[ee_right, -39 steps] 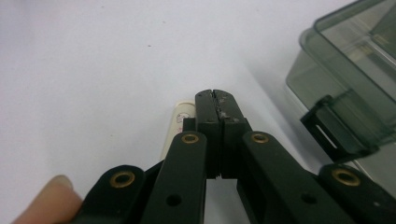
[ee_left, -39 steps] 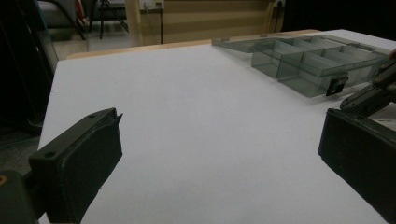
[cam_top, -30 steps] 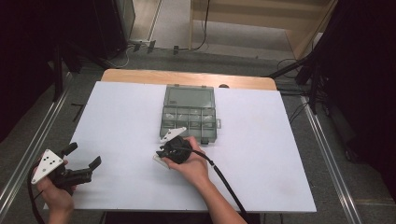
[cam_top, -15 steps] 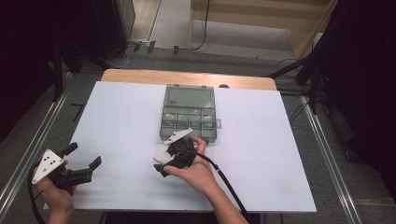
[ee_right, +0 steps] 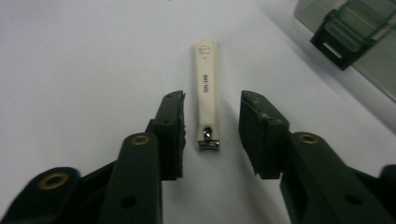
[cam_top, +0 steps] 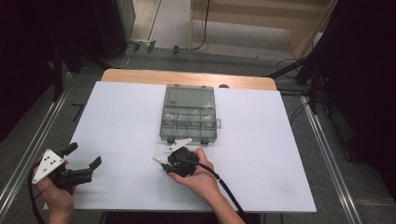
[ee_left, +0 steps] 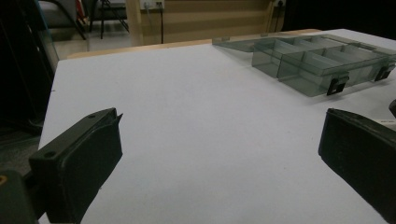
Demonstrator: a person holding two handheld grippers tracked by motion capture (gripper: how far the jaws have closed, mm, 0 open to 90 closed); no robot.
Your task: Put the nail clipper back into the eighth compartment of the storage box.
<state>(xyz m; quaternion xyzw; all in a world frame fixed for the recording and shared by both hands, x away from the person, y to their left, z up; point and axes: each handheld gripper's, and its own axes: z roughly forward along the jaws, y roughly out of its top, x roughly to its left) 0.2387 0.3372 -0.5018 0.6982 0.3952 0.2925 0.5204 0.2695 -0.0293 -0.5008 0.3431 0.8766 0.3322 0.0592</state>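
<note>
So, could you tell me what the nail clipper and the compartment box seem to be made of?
Nail clipper: cream lever, probably painted or plastic-coated, matte with printed text; shiny metal at the jaw end. Compartment box: translucent smoky-grey plastic, since dividers show through; black latches.

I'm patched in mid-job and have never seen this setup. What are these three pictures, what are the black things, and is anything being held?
A person sits at a white table with a hand-held two-jaw gripper in each hand. The high view looks down from above; each gripper view looks along its own black jaws. The left gripper hangs open near the table's near left corner, holding nothing. The right gripper is open, jaws either side of a cream nail clipper lying flat, not yet gripped. Beyond lies an open clear compartment box, lid folded back.
</note>
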